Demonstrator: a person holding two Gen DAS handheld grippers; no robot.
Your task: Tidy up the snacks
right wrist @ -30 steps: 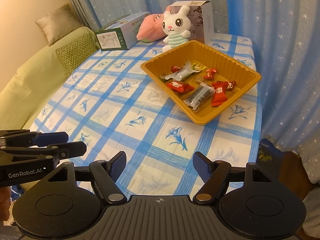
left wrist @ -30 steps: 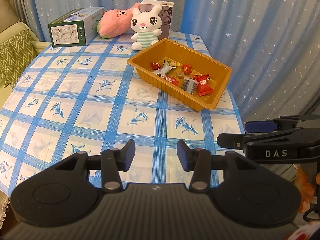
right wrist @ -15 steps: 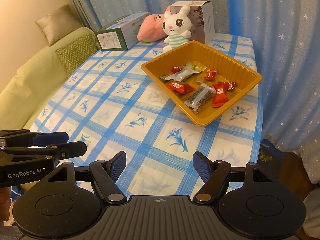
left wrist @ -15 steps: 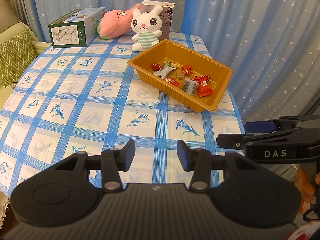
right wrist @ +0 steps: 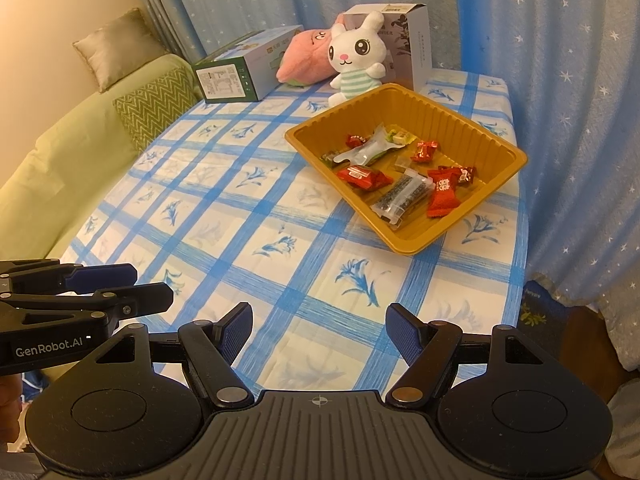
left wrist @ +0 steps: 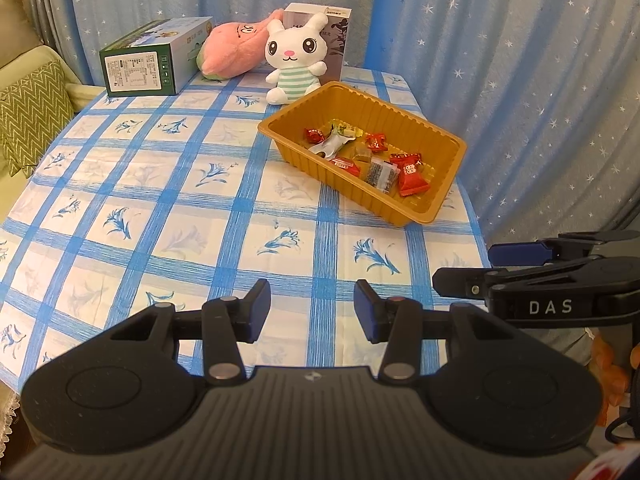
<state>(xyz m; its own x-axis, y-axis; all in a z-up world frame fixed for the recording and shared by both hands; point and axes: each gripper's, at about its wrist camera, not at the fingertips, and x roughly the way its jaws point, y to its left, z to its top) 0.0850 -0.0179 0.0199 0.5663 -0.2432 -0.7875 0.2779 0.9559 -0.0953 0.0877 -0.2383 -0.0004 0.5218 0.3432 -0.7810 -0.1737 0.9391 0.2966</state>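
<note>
An orange plastic tray point(left wrist: 434, 208) point(right wrist: 508, 150) stands at the right side of the table and holds several wrapped snacks: red candies point(left wrist: 412, 178) point(right wrist: 442, 196), a clear bar pack point(right wrist: 402, 196) and a white-green pack point(right wrist: 366, 150). My left gripper point(left wrist: 313, 312) is open and empty over the table's near edge. My right gripper point(right wrist: 320, 332) is open and empty, also at the near edge. Each gripper shows from the side in the other's view: the right one point(left wrist: 516, 272) and the left one point(right wrist: 112, 284).
A blue-checked tablecloth point(left wrist: 160, 200) covers the table. At the back stand a green box point(left wrist: 156, 62), a pink plush point(left wrist: 236, 48), a white rabbit plush point(left wrist: 296, 64) and a grey box point(right wrist: 412, 36). A green sofa point(right wrist: 60, 160) is at the left, blue curtains behind.
Both views have pulled back slightly from the tray. Both grippers stay open and empty.
</note>
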